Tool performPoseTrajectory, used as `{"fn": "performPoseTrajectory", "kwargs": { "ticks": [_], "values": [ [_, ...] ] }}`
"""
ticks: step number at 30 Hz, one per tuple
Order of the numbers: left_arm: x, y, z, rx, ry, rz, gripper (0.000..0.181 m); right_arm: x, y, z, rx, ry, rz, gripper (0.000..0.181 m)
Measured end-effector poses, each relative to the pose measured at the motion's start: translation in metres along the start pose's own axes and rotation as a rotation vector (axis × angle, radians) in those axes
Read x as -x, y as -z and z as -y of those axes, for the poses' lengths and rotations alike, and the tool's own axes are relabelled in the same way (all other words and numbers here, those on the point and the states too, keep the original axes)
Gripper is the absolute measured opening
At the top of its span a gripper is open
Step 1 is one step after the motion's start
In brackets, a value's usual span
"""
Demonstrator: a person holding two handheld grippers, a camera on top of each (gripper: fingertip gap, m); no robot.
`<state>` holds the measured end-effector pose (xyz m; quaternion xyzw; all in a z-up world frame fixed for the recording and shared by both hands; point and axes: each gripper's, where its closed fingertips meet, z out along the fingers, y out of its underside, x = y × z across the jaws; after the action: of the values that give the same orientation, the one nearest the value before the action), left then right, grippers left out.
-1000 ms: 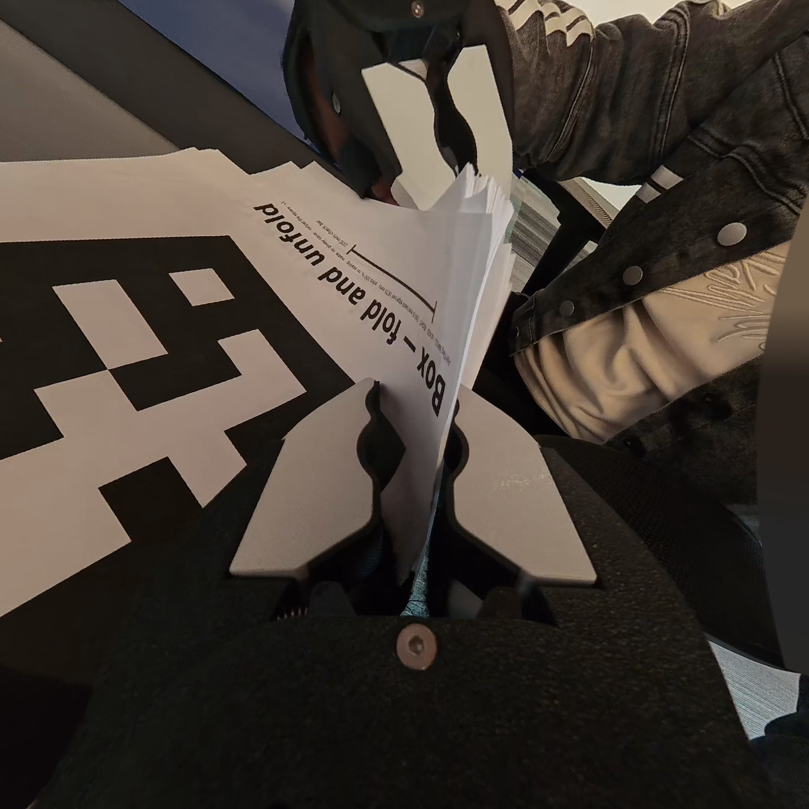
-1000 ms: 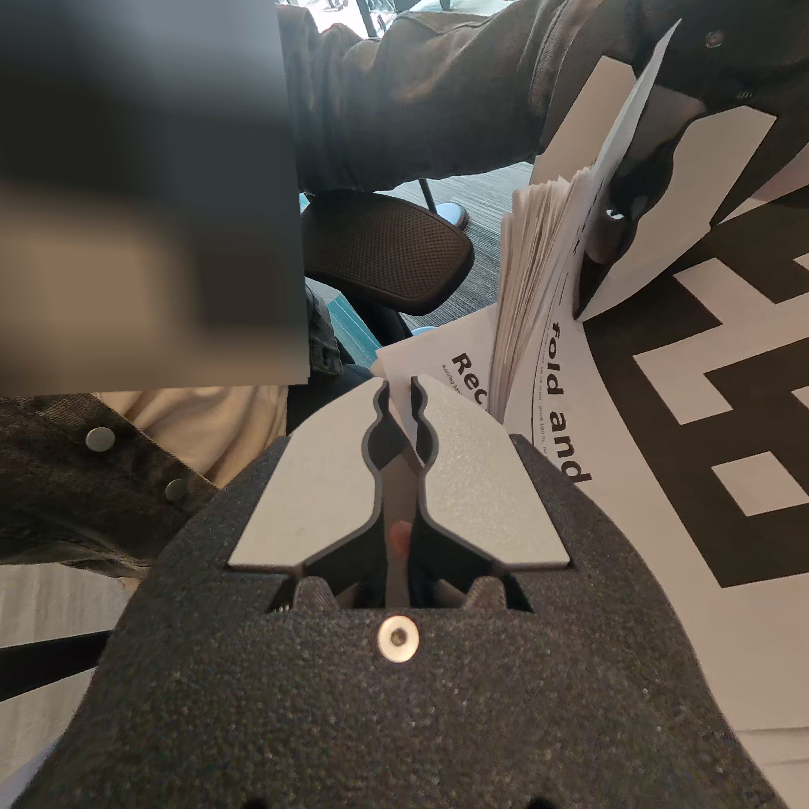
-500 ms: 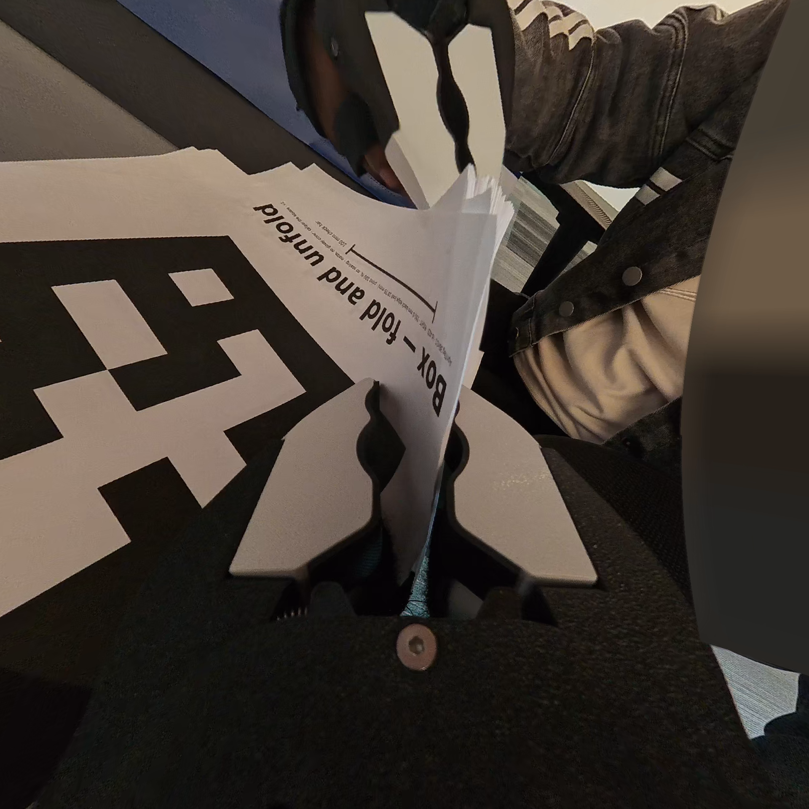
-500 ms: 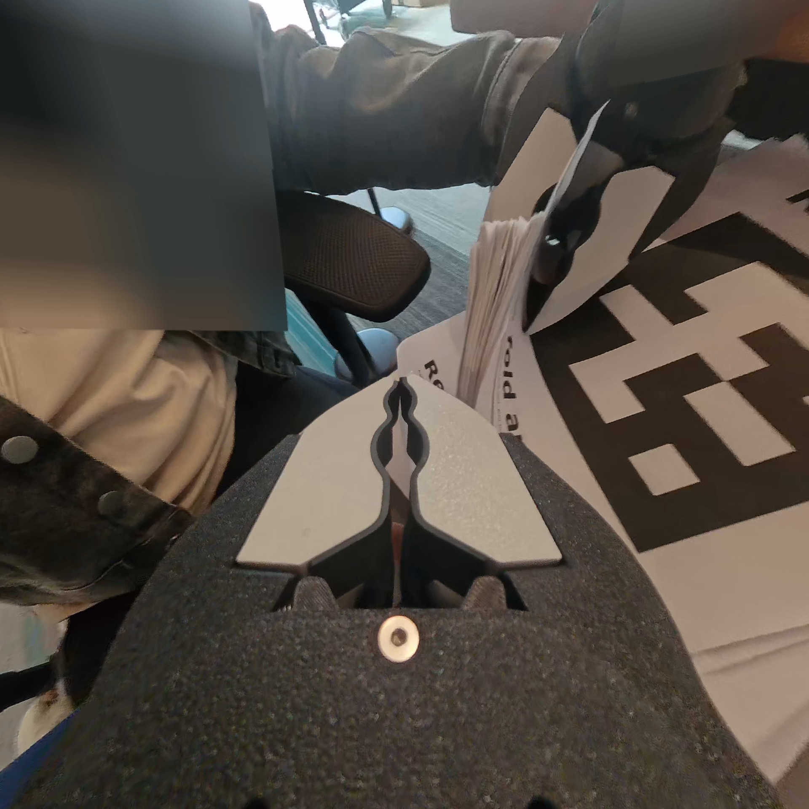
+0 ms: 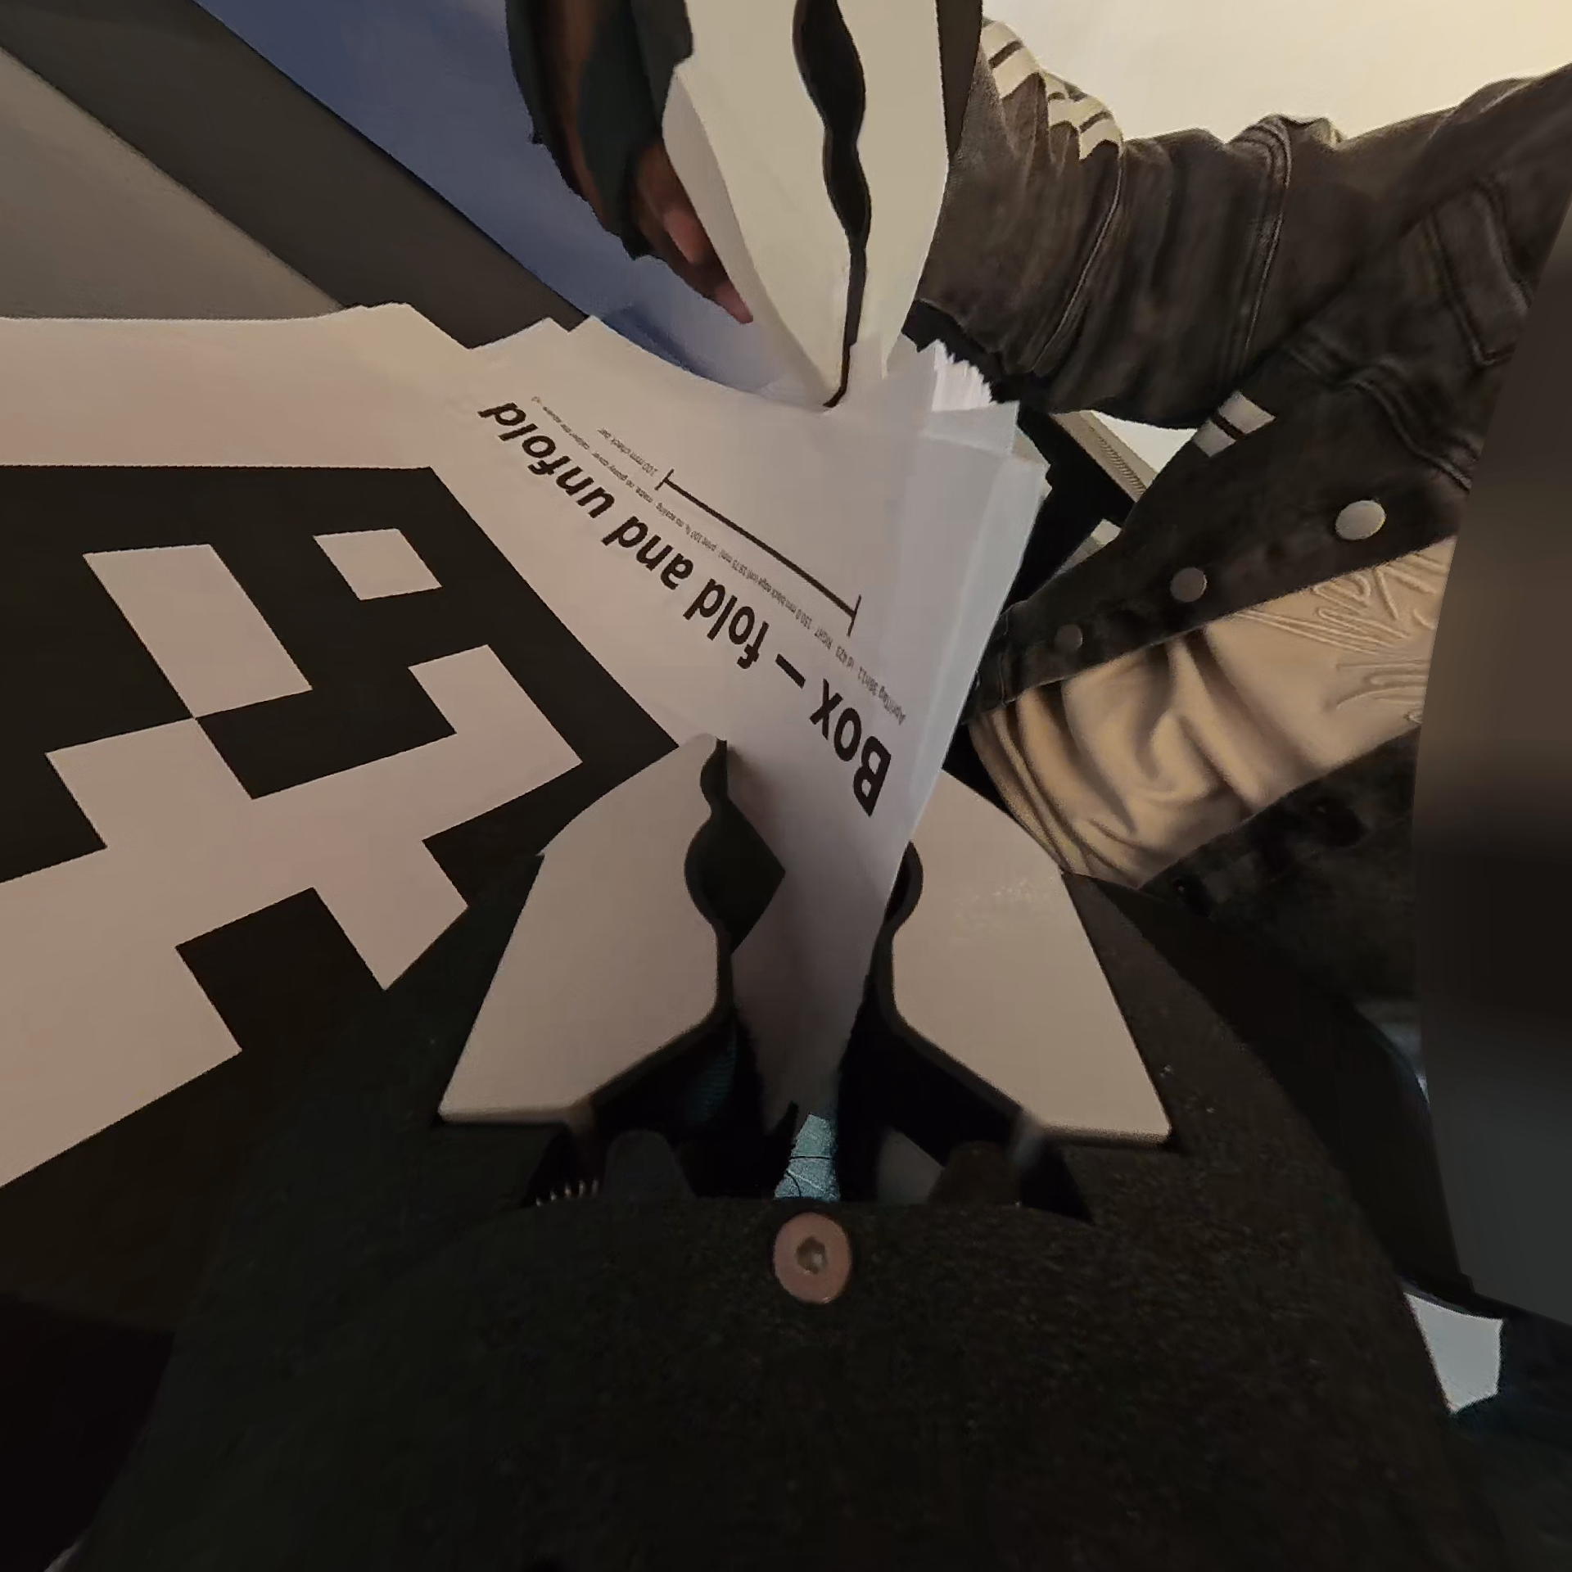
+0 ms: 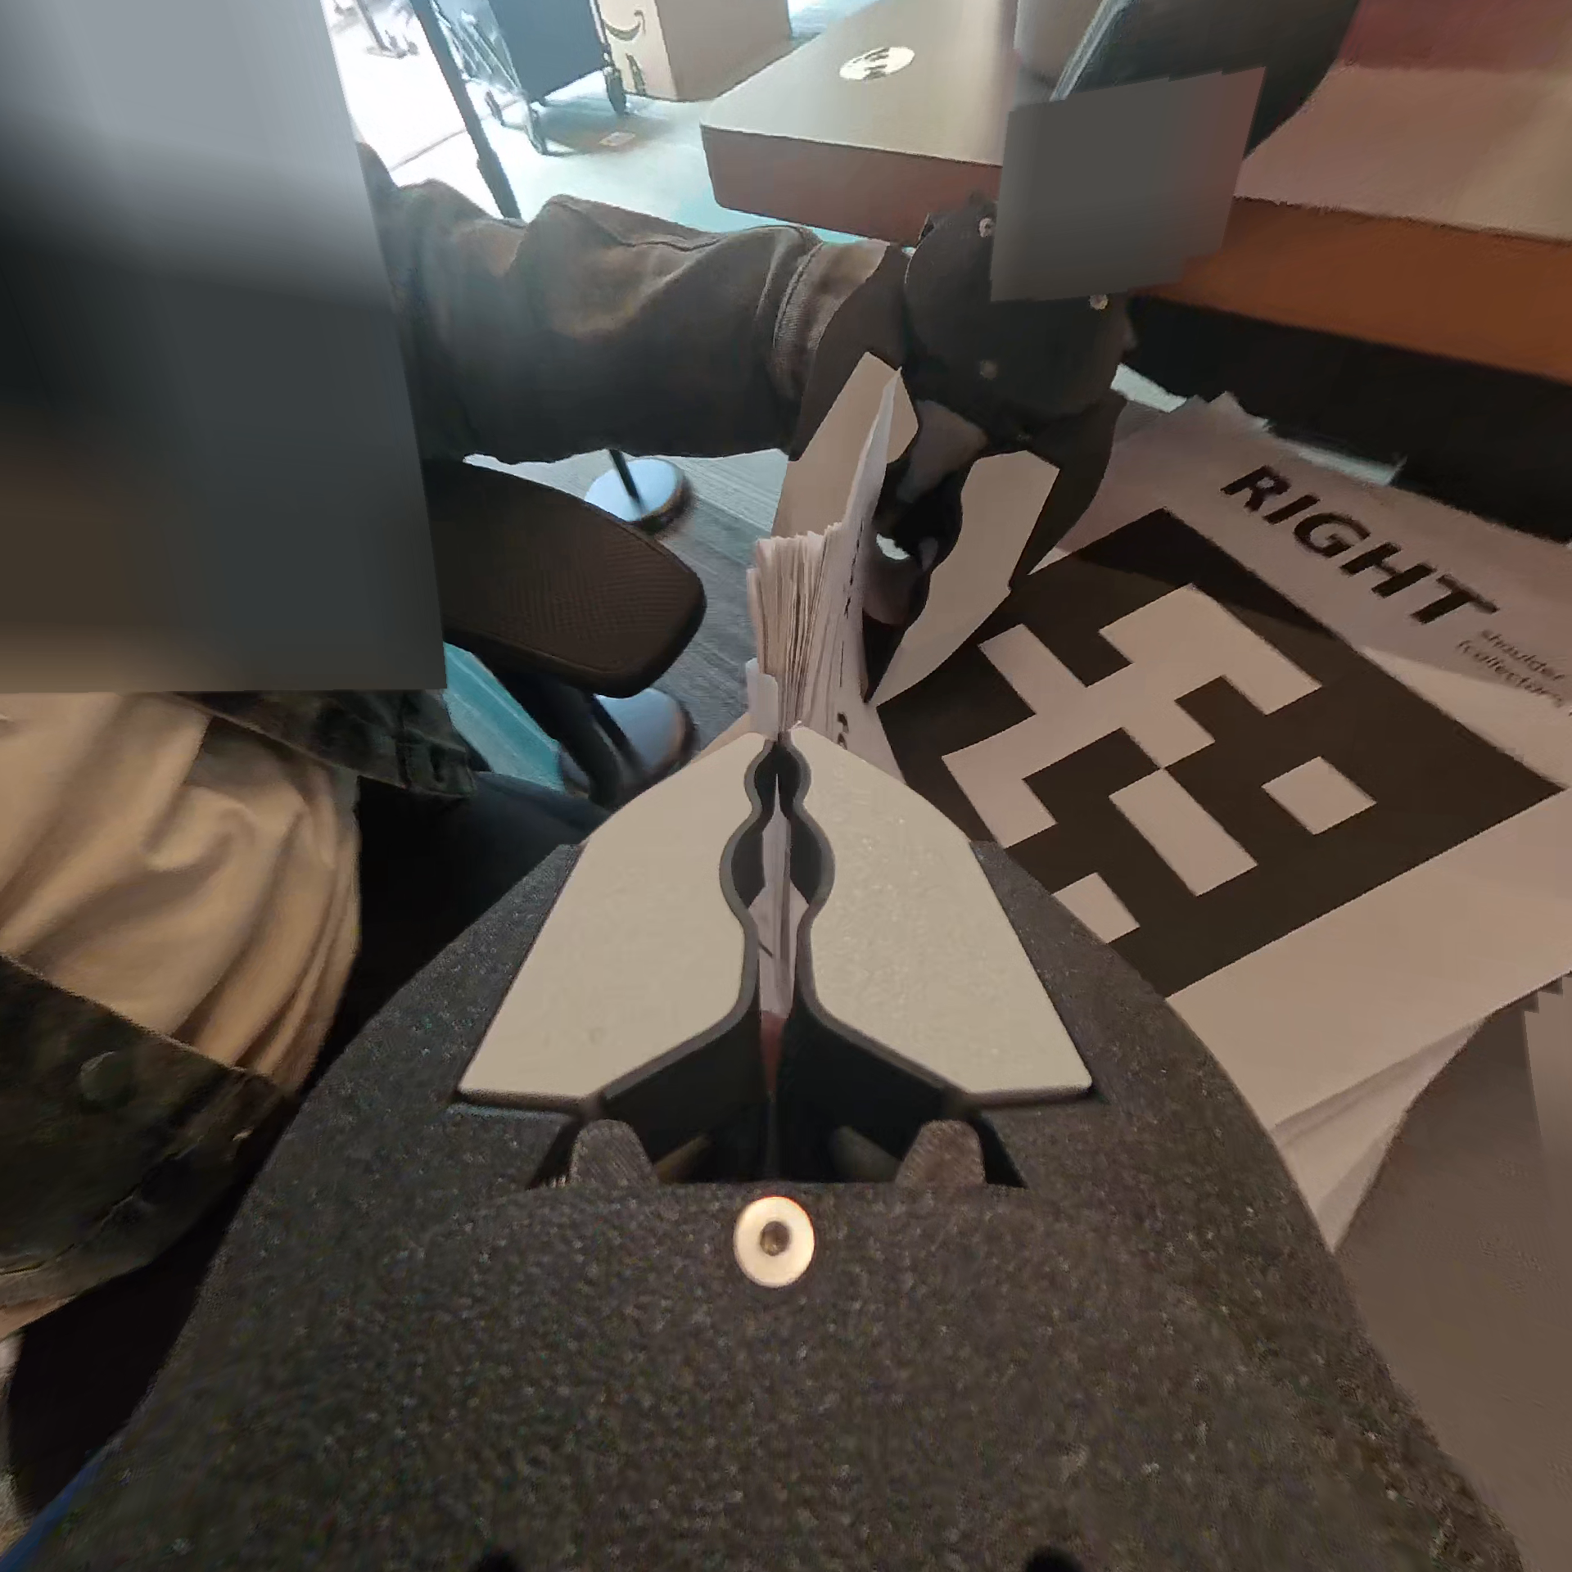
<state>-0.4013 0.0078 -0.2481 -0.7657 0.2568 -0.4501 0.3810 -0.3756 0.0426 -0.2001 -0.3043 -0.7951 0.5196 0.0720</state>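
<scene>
A thick stack of white paper (image 5: 766,553) lies on a dark table (image 5: 128,213); its top sheet bears a large black-and-white square marker (image 5: 255,680) and printed text. My left gripper (image 5: 817,766) is shut on the stack's near edge and holds that edge bent upward. My right gripper (image 6: 778,748) is shut on a thin sheet edge (image 6: 776,893) at the stack's other end. It also shows in the left wrist view (image 5: 838,374), tips at the lifted paper corner. The left gripper shows in the right wrist view (image 6: 919,544), clamped on the fanned stack (image 6: 800,595).
A person in a dark denim jacket (image 5: 1191,255) over a beige shirt (image 5: 1191,723) sits close at the table edge. A black mesh chair (image 6: 553,578) stands behind. A brown flat box (image 6: 851,128) lies on the far table. A blue sheet (image 5: 425,102) lies beyond the stack. Left tips to right tips: about 7 cm.
My right gripper has closed fully on a sheet edge and drawn back and up from the stack. My left gripper keeps the same hold on the paper.
</scene>
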Motion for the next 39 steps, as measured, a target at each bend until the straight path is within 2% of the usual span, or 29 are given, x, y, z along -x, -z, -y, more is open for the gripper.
{"fn": "performPoseTrajectory", "kwargs": {
  "ticks": [1, 10, 29, 32, 35, 39],
  "values": [
    [0.000, 0.000, 0.000, 0.004, 0.004, -0.001, 0.032, 0.001, 0.000, -0.001, 0.000, -0.039, 0.028, 0.000],
    [0.001, 0.000, -0.001, 0.016, 0.027, -0.011, 0.031, 0.013, 0.000, -0.006, -0.057, -0.213, 0.207, 0.000],
    [0.002, 0.000, -0.001, 0.020, 0.029, -0.014, 0.031, 0.028, -0.005, -0.012, -0.066, -0.241, 0.371, 0.001],
    [0.002, 0.000, -0.001, 0.019, 0.026, -0.013, 0.031, 0.024, -0.004, -0.010, -0.088, -0.206, 0.336, 0.000],
    [0.001, 0.000, -0.001, 0.011, 0.007, -0.008, 0.032, 0.012, 0.000, -0.003, -0.128, -0.126, 0.214, 0.000],
    [-0.007, -0.001, 0.001, -0.007, -0.034, -0.009, 0.045, 0.010, 0.001, -0.003, -0.067, 0.036, 0.068, 0.000]
  ]
}}
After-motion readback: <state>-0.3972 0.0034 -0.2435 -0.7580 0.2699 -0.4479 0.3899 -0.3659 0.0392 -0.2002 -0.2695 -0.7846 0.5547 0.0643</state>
